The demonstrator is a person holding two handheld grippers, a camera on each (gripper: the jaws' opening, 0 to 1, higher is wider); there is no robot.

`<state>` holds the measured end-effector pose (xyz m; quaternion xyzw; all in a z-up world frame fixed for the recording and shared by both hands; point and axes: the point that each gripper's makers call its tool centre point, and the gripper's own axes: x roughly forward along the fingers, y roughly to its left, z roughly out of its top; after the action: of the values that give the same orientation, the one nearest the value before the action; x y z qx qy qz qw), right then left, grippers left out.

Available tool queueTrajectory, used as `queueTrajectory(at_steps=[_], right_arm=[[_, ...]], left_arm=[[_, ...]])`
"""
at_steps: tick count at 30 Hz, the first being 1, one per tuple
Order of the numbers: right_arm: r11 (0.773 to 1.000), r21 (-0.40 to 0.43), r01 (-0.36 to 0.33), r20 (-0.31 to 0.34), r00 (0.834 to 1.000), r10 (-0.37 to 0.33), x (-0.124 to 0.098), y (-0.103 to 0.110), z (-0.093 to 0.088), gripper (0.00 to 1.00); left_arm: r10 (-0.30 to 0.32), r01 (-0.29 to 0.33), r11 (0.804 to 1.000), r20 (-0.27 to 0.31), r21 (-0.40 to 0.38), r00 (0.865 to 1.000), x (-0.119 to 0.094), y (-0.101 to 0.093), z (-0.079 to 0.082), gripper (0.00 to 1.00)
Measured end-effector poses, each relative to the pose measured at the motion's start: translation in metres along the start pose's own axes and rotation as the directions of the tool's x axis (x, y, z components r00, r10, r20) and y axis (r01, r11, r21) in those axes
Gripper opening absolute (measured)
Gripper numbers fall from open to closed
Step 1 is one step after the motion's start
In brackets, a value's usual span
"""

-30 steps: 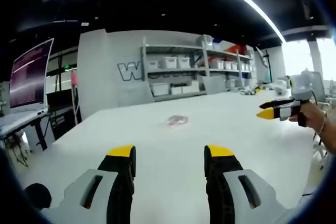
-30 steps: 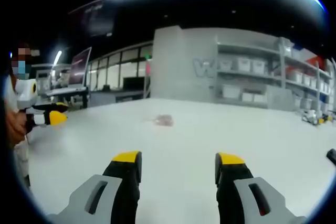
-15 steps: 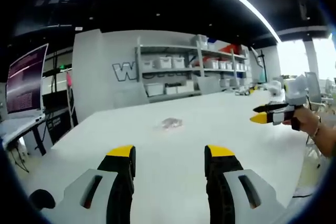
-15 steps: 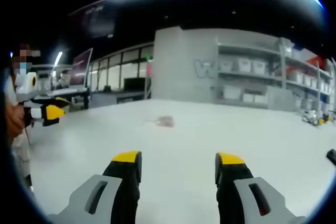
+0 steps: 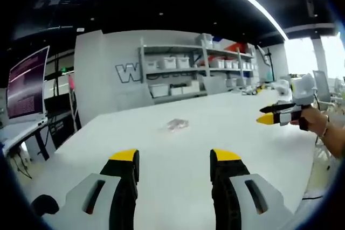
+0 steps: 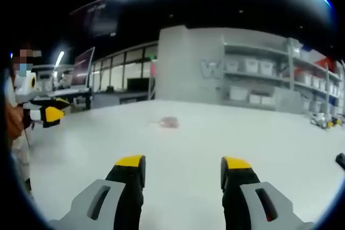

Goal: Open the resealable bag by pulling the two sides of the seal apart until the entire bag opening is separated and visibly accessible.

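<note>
A small clear resealable bag (image 5: pixel 176 124) with something pinkish inside lies flat far out on the white table (image 5: pixel 232 133); the right gripper view has the bag (image 6: pixel 168 122) at about the same distance. My left gripper (image 5: pixel 173 161) is open with empty jaws, well short of the bag. The right gripper (image 6: pixel 183 166) is open and empty too, also far from the bag. In the left gripper view the right gripper (image 5: pixel 269 115) hangs at the right edge in a hand. The left gripper (image 6: pixel 53 110) sits at the left edge of the right gripper view.
Shelves with white bins (image 5: pixel 178 74) line the back wall behind the table. A monitor (image 5: pixel 24 84) stands on a desk to the left. A dark object (image 6: pixel 340 160) sits at the table's right edge. A person (image 6: pixel 13 117) stands at the left.
The left view has shifted slightly, so the bag sits a little further right than a second ago. The right gripper has risen slightly and come inward from the right edge. Both stay open.
</note>
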<state>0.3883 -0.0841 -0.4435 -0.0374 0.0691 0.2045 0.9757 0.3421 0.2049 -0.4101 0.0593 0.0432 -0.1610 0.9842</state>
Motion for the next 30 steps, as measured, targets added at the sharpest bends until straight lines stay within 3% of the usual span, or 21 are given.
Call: queueTrajectory(at_steps=[14, 16, 19, 30], right_arm=[[1.0, -0.011, -0.01, 0.001, 1.0, 0.01, 0.003, 0.005, 0.004, 0.56], [1.0, -0.013, -0.012, -0.001, 1.0, 0.012, 0.003, 0.006, 0.004, 0.57], [1.0, -0.012, -0.011, 0.0, 1.0, 0.011, 0.003, 0.007, 0.005, 0.57], [1.0, -0.01, -0.008, 0.001, 1.0, 0.008, 0.002, 0.006, 0.005, 0.57]], left_arm=[[-0.004, 0.004, 1.0, -0.023, 0.018, 1.0, 0.002, 0.001, -0.001, 0.52], [-0.002, 0.002, 1.0, -0.019, 0.018, 1.0, 0.003, 0.002, 0.0, 0.58], [0.027, -0.027, 0.999, 0.001, 0.038, 1.0, 0.004, 0.006, 0.003, 0.76], [0.045, -0.046, 0.999, -0.095, -0.009, 0.994, 0.006, 0.007, -0.017, 1.0]])
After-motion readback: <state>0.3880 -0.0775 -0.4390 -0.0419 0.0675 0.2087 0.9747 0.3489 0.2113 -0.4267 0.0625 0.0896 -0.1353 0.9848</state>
